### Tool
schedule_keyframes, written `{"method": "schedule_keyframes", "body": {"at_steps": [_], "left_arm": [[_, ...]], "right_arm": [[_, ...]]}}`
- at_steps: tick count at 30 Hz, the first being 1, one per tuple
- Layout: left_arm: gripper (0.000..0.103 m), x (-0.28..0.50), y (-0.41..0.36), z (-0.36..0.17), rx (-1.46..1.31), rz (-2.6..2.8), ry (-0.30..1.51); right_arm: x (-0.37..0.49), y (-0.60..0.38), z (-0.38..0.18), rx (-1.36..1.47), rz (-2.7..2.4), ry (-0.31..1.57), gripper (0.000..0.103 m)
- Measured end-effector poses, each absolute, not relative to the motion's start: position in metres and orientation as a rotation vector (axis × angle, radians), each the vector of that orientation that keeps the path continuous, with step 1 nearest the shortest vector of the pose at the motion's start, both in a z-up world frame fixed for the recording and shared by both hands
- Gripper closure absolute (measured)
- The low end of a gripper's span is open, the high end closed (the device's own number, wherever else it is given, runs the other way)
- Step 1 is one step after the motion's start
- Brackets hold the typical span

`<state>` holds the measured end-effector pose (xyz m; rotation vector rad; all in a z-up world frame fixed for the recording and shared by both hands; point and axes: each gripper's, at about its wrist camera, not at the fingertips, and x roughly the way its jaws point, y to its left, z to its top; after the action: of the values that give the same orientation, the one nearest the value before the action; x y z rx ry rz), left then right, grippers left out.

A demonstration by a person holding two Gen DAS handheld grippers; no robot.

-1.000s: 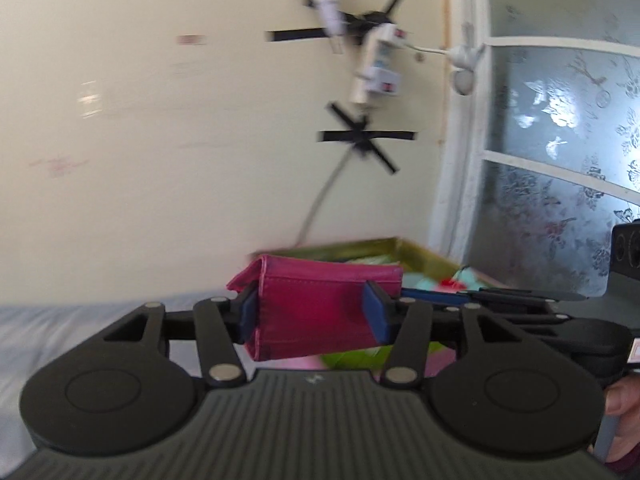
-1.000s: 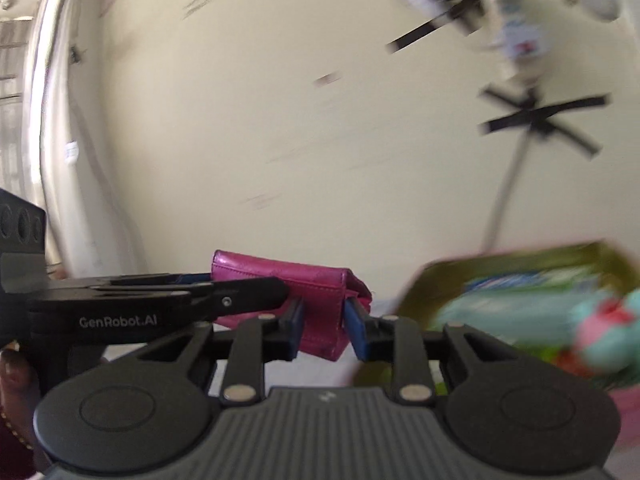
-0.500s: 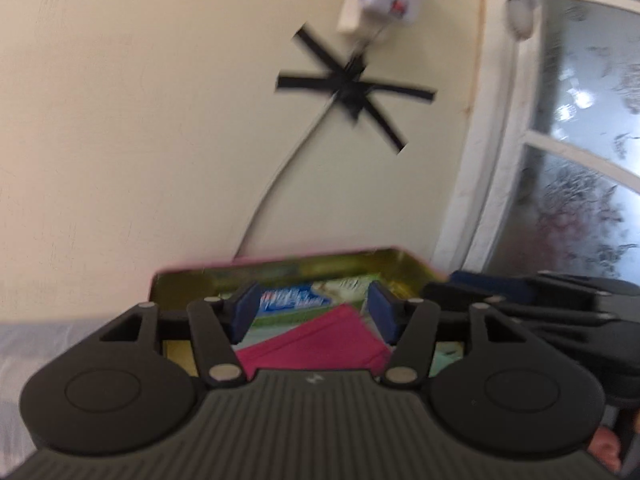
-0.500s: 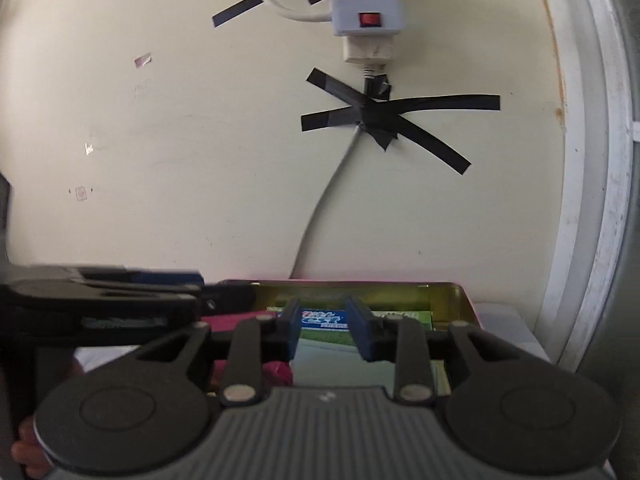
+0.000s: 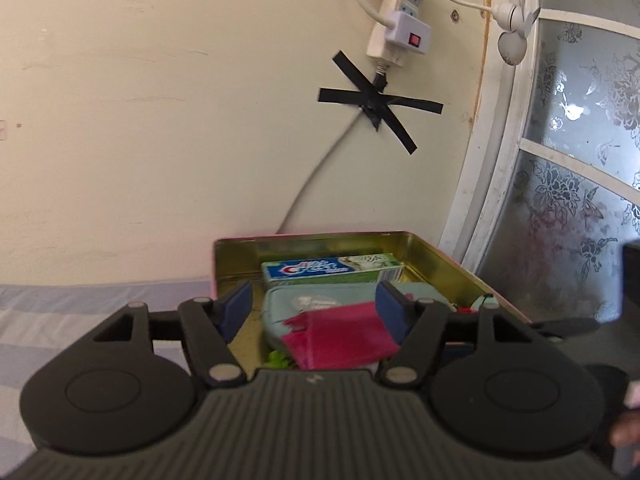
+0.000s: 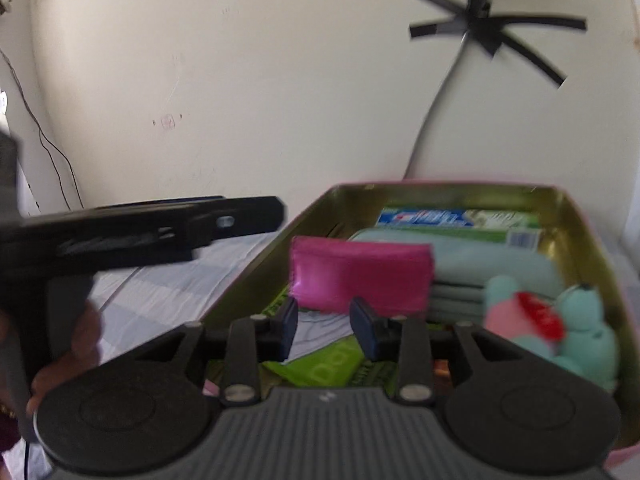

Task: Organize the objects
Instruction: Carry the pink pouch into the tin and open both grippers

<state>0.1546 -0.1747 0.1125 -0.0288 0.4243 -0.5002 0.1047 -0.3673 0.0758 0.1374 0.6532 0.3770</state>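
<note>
A pink wallet (image 5: 340,340) lies inside the open gold tin (image 5: 440,256), resting on a teal pouch (image 5: 288,308). My left gripper (image 5: 315,313) hovers just above it, its jaws opening. The left pad stands well off the wallet; the right pad is beside its edge. In the right wrist view the wallet (image 6: 360,272) sits just beyond my right gripper (image 6: 325,330), whose jaws are opening with nothing between them. The left gripper (image 6: 264,214) shows from the side over the tin's (image 6: 580,232) left rim.
The tin also holds a toothpaste box (image 6: 440,218), a teal and pink plush toy (image 6: 560,320) and a green packet (image 6: 320,368). It stands on a pale checked sheet (image 5: 80,304) against a wall, with a power strip (image 5: 396,28) above and a window frame (image 5: 500,160) at right.
Both grippers held the wallet in the air a second ago. It now lies in the tin, both have let go, and their jaws stand wider.
</note>
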Motion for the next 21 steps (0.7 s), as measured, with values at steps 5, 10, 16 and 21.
{"method": "schedule_keyframes", "body": {"at_steps": [5,10,16,21], "left_arm": [[0.033,0.158,-0.164,0.105,-0.015,-0.446,0.472],[0.033,0.151,-0.160,0.104,0.000,-0.422,0.514],[0.033,0.131,-0.173,0.102,0.059,-0.408,0.566],[0.033,0.106,-0.175,0.101,0.092,-0.405,0.583]], "right_arm": [[0.157,-0.347,0.068,0.106,0.254,0.746,0.076],[0.162,-0.350,0.081,0.154,0.195,0.698,0.073],[0.123,-0.346,0.079,0.161,0.194,0.719,0.073],[0.080,-0.360,0.093,0.251,0.192,0.650,0.070]]}}
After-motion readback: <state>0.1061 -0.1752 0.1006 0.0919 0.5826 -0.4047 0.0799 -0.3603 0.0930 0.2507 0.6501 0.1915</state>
